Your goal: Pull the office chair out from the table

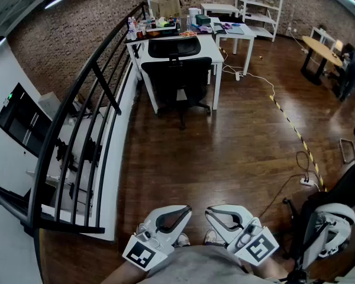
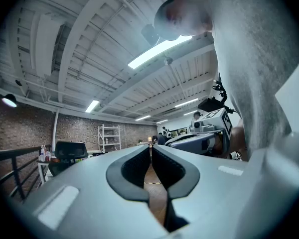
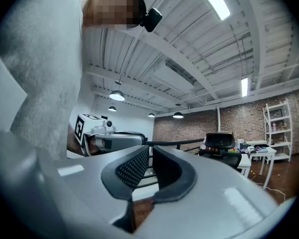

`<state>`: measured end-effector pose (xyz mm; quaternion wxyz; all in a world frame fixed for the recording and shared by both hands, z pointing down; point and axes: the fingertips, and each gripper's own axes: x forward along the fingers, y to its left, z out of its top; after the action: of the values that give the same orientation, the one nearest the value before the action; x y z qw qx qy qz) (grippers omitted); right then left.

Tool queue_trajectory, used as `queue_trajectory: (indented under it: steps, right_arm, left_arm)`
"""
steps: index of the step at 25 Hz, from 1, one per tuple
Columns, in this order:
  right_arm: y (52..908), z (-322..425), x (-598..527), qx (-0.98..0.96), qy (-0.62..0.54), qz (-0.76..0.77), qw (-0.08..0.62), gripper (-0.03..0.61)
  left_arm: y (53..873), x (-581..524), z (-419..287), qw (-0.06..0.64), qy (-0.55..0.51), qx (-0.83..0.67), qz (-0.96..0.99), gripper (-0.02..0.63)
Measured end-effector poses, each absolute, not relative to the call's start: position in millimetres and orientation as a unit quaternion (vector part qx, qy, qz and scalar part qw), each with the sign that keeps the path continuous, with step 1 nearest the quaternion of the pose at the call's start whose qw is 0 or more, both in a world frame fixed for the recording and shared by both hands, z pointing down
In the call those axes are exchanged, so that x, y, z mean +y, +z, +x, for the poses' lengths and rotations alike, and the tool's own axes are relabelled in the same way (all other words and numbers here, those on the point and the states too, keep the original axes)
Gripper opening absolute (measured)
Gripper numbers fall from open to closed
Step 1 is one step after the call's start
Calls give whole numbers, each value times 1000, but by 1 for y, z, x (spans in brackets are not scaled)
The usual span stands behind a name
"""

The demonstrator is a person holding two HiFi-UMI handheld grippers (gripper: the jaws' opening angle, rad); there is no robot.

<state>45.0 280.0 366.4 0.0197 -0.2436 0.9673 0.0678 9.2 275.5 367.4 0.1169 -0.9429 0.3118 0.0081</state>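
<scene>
The black office chair [image 1: 176, 76] stands tucked against the front of a white table [image 1: 216, 47] at the far end of the wooden floor. Both grippers are close to my body at the bottom of the head view, far from the chair. My left gripper [image 1: 188, 208] is shut with nothing in it, and my right gripper [image 1: 208, 210] beside it is also shut and empty. In the left gripper view the chair [image 2: 67, 153] shows small at the left, past the closed jaws [image 2: 150, 146]. The right gripper view has the chair [image 3: 222, 148] at the right of its closed jaws [image 3: 150, 147].
A black railing [image 1: 89, 99] runs along the left side. The table top holds a box and clutter [image 1: 163, 16]. A white shelf [image 1: 260, 5] stands at the back. A cable [image 1: 296, 132] trails across the floor. Another dark chair [image 1: 337, 200] is at my right, a person [image 1: 352, 64] far right.
</scene>
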Motion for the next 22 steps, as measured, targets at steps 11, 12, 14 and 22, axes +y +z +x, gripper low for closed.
queue_trajectory:
  steps: [11,12,14,22]
  right_arm:
    - [375,26,269,966,67,-250,-9,14]
    - [376,22,268,965,65,-253,-9,14]
    - [381,16,267,964,63,-257,-18,14]
    - [388,0,234,958,62,-276,-39,14]
  left_arm:
    - [371,273,-4,122,-6,289,-950,0]
    - [374,273,-7,119,-7,287,-951,0]
    - [378,274,-15,114,-9,279,-953,0]
    - [374,238,-42,103,20,285,-953,0]
